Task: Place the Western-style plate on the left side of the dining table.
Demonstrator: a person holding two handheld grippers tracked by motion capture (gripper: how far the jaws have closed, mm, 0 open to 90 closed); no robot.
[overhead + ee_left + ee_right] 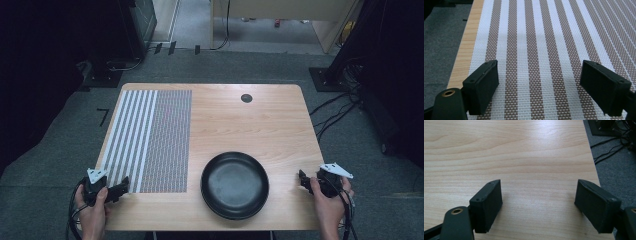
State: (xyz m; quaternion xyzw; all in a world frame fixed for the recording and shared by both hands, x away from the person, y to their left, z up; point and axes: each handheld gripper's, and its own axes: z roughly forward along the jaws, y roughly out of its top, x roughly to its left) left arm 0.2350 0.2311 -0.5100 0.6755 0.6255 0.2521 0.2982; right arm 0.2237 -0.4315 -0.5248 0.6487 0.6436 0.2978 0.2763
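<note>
a: where is the black pan (234, 185)?
b: near the table's (260, 120) front edge, between both tongs. it's round, no long side.
a: which is nearer?
b: the right gripper (303, 180), spread wide and empty; pan at its nine o'clock. the left gripper (121, 188), also spread, sits over the striped mat (150, 140).

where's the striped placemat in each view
high view: the striped placemat lies on the left part of the table, left of the black pan.
left gripper view: it spreads under the open fingers.
right gripper view: not in it.
shared landmark: the wooden tabletop.
</note>
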